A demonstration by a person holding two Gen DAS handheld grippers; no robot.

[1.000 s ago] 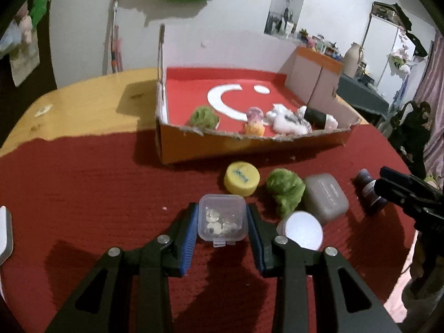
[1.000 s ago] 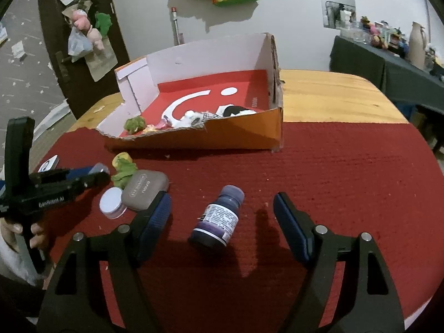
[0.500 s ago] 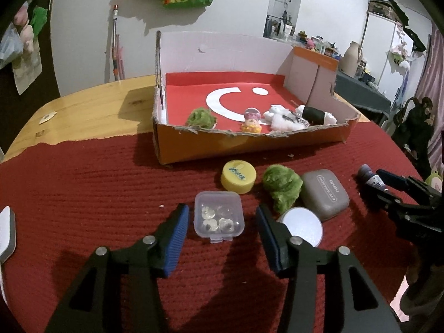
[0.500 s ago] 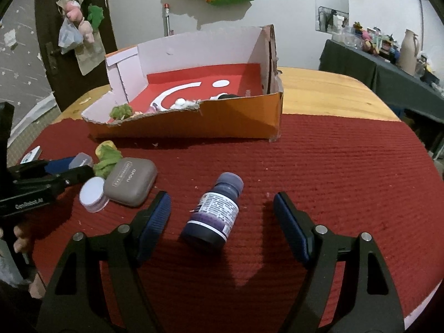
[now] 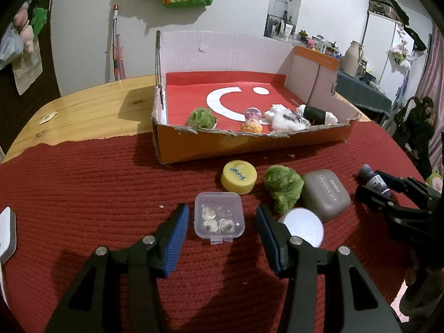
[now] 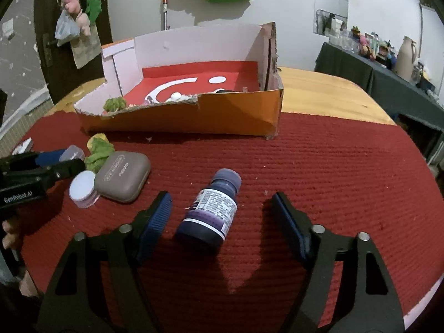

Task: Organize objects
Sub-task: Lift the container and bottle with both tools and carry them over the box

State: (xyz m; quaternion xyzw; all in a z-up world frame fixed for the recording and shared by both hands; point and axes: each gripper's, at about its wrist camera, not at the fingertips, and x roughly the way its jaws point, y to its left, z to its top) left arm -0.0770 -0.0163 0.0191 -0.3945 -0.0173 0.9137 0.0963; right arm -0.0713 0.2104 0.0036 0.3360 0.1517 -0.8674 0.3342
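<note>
A small clear plastic box (image 5: 219, 216) with beads lies on the red mat between the fingers of my left gripper (image 5: 222, 207). Its jaws are closing, with a gap on each side of the box. A dark purple bottle (image 6: 211, 208) with a white label lies on its side between the fingers of my right gripper (image 6: 221, 195). Those jaws are closing too and do not touch it. Behind stands the torn cardboard box (image 5: 249, 144) with a red floor, holding a green puff (image 5: 201, 116), a small figurine (image 5: 252, 120) and a white plush (image 5: 283, 120).
Between the grippers lie a yellow lid (image 5: 238, 176), a green fluffy lump (image 5: 283, 187), a grey case (image 5: 326, 194) and a white round jar (image 5: 302, 226). A white object (image 5: 7, 230) sits at the mat's left edge. Bare wooden table (image 5: 97, 111) shows beyond the mat.
My left gripper was shut on the clear box and has let it go; the box now lies free between the jaws. My right gripper's jaws have narrowed around the bottle.
</note>
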